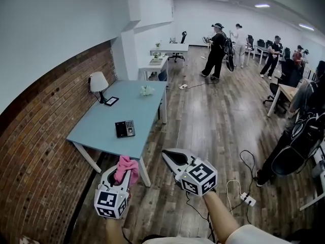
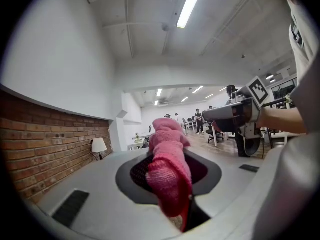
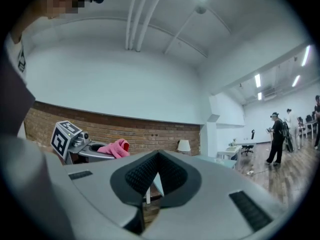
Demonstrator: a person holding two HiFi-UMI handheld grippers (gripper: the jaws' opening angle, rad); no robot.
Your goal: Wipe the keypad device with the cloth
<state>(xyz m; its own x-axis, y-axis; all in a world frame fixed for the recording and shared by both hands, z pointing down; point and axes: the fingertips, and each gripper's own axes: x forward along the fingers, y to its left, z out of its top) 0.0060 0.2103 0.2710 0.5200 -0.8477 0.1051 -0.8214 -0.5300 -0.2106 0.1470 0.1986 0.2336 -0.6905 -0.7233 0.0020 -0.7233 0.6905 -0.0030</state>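
Observation:
A black keypad device lies on the light-blue table, near its front edge. I stand short of the table, with both grippers held over the wooden floor. My left gripper is shut on a pink cloth, which bunches up out of the jaws and droops over them. To its right, my right gripper points towards the table leg, its jaws together with nothing between them. The right gripper view catches the cloth at its left.
A white lamp, a small dark frame and a little plant stand further back on the table. A brick wall runs along the left. A power strip and cables lie on the floor at right. Several people stand far off.

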